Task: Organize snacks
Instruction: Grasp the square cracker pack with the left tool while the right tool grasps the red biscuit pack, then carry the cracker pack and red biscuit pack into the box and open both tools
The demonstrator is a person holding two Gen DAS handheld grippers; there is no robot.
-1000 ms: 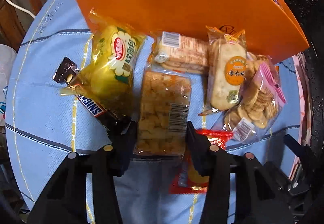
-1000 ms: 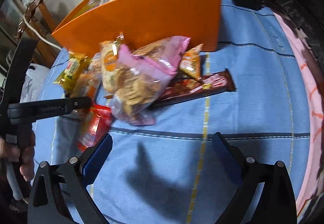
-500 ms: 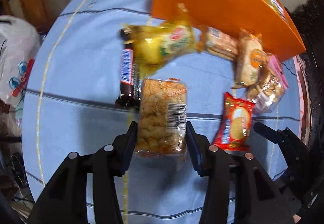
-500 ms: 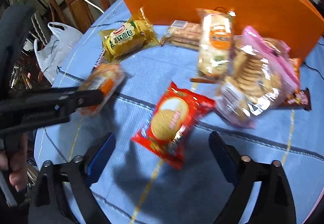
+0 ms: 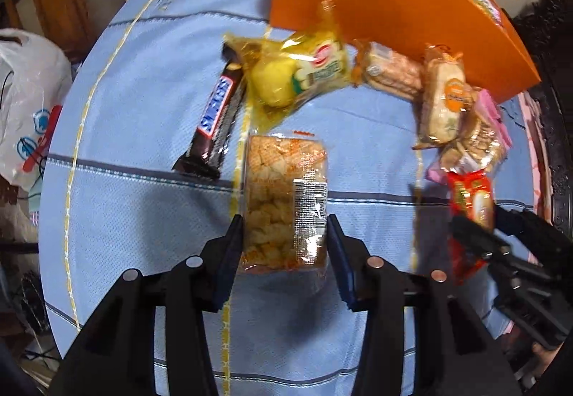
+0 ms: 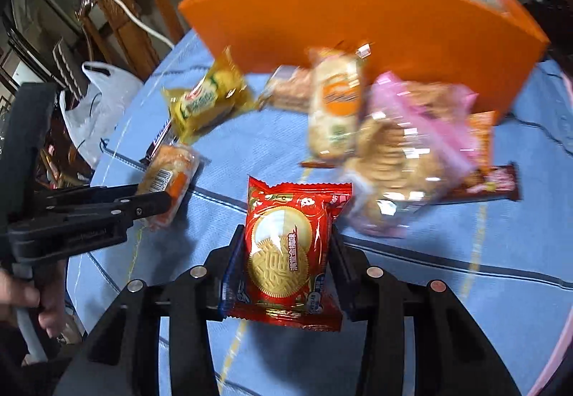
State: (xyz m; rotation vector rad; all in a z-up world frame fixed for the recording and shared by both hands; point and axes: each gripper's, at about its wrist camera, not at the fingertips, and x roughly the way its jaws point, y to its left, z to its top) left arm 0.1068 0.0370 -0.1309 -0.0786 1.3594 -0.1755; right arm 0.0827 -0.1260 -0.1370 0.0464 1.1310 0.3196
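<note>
Left hand-held gripper (image 5: 284,245) clamped on clear packet of fried snack pieces (image 5: 284,202), packet held between both pads above blue tabletop (image 5: 143,209). Right hand-held gripper (image 6: 286,256), jaws just closing, now pinching red biscuit packet (image 6: 288,252) on both sides. Orange box (image 6: 358,23) at far side of tabletop, packets inside. Before it: yellow cake packet (image 5: 304,73), Snickers bar (image 5: 215,116), pink cookie bag (image 6: 412,145).
</note>
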